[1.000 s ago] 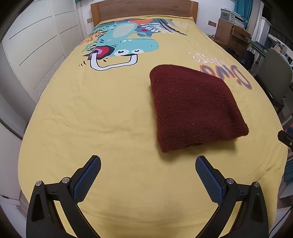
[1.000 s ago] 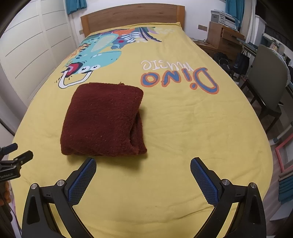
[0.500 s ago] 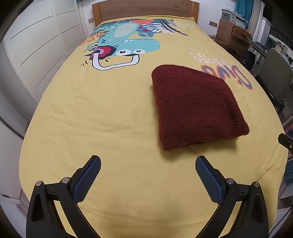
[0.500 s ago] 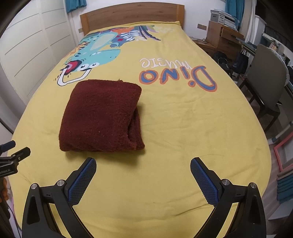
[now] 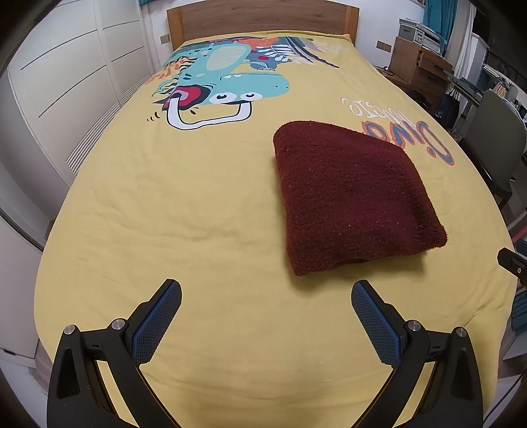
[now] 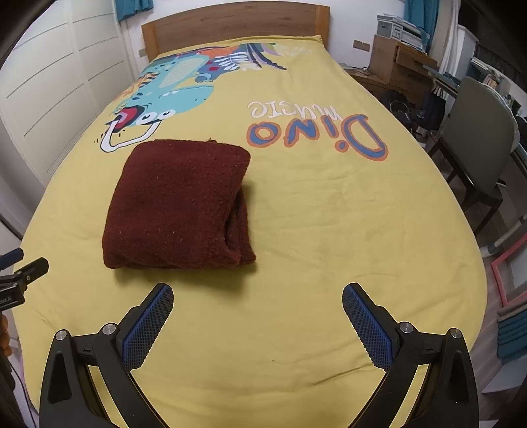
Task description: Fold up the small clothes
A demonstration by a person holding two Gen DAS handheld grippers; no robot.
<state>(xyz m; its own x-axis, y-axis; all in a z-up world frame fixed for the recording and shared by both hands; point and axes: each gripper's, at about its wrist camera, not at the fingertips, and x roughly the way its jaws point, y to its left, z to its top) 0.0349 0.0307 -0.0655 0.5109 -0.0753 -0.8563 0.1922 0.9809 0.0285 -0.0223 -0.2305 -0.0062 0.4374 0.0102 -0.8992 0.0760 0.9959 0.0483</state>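
A dark red fuzzy garment [image 5: 352, 197] lies folded into a thick rectangle on the yellow dinosaur bedspread [image 5: 184, 210]. In the right wrist view the same garment [image 6: 178, 204] shows its stacked layers along its right side. My left gripper [image 5: 266, 289] hangs open above the near bedspread, short of the garment's front edge, with nothing between its blue pads. My right gripper [image 6: 257, 293] is also open and holds nothing, just in front of the garment's near right corner. A tip of the left gripper shows at the left edge of the right wrist view.
A wooden headboard [image 5: 263, 16] closes the far end of the bed. White wardrobe doors [image 5: 72, 85] run along the left. A grey chair [image 6: 477, 141], a wooden drawer unit [image 6: 395, 62] and bags stand to the right of the bed.
Both views have shifted slightly: the folded garment sits a little lower and closer in the frames. Both grippers stay open; the garment itself has not moved on the bed.
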